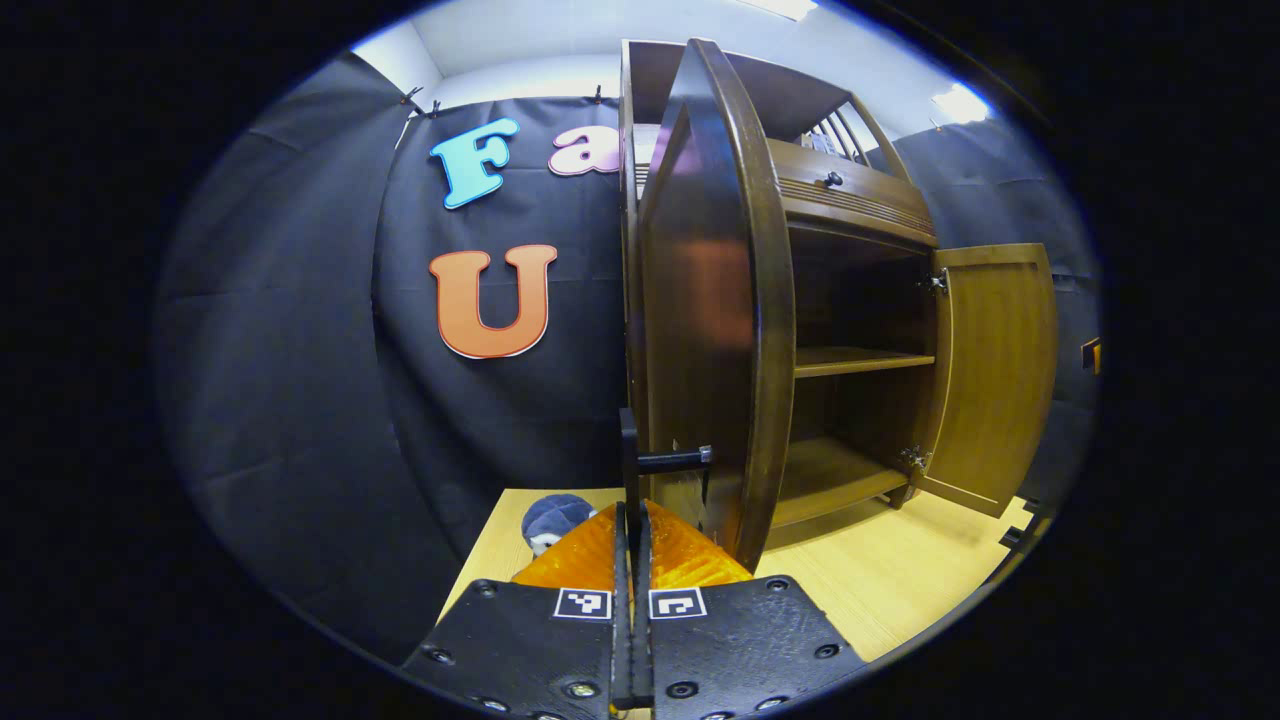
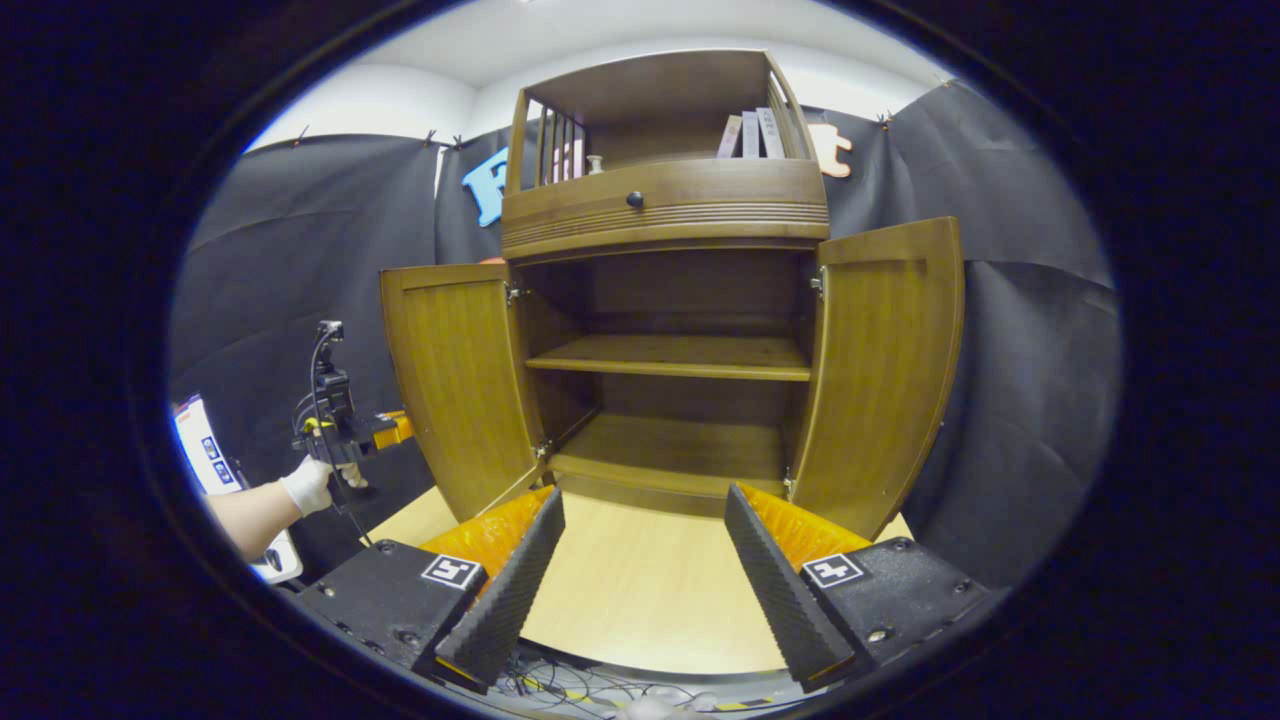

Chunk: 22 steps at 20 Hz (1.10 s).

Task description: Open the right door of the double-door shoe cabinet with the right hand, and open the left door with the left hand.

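Both doors stand open; my left gripper [image 1: 632, 520], fingers pressed together, sits just left of the left door's [image 1: 715, 300] handle [image 1: 672, 460]; right gripper [image 2: 645, 550] fingers spread, well clear.

The right gripper view faced the shoe cabinet [image 2: 665, 330] head-on, with both doors swung wide. The left door [image 2: 460, 385] stood open toward the black cloth wall, and the right door [image 2: 880, 370] stood open on the other side. Between them the inside lay bare — a middle shelf [image 2: 670, 357] and a bottom board [image 2: 670, 450]. Above sat a drawer [image 2: 665, 205] with a small dark knob, and on the top shelf a few books [image 2: 752, 133] leaned upright. The right gripper [image 2: 645, 560] had its fingers spread well apart over the pale wooden floor [image 2: 640, 590], gripping nothing. Far left, a gloved hand [image 2: 308, 486] held the left gripper [image 2: 340, 425] just beside the left door — its jaws too small to judge.
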### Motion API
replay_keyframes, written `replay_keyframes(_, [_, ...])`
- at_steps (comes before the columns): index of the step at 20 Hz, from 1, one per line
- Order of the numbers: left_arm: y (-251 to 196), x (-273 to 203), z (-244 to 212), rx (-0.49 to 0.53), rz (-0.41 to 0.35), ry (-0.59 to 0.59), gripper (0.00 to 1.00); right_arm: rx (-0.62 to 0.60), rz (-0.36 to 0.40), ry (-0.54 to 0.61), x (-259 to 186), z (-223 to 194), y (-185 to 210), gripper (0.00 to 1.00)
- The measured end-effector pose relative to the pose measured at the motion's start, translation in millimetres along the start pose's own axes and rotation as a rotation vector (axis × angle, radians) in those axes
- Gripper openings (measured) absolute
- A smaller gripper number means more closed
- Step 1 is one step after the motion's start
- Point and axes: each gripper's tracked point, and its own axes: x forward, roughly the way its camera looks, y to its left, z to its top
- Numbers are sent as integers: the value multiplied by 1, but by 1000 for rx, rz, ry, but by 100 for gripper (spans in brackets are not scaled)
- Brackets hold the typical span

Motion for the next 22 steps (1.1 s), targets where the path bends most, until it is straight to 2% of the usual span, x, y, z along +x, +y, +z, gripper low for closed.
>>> replay_keyframes(4, [4,2,-1,10,-52,7,0,-36,4,0,-7,0,4,100])
replay_keyframes(6, [12,2,-2,5,-53,17,0,-44,-2,5,-11,-1,2,100])
replay_keyframes(10, [30,-11,-8,-52,-24,47,40,-66,-20,7,-18,-1,-2,100])
replay_keyframes(12, [40,-27,-4,-63,17,43,60,-68,-25,3,-19,0,-4,100])
replay_keyframes(13, [44,-38,-1,-63,42,27,89,-65,-24,3,-18,-1,-4,100])
replay_keyframes(14, [47,-46,3,-66,61,21,89,-62,-24,3,-16,-1,-4,100])
replay_keyframes(16, [47,-60,7,-52,93,20,98,-58,-20,0,-12,-1,-2,100])
replay_keyframes(19, [49,-80,21,-36,151,14,96,-65,-11,-4,-5,-1,3,100])
replay_keyframes(22, [35,-94,42,-34,170,15,96,-56,3,-17,0,4,10,100])
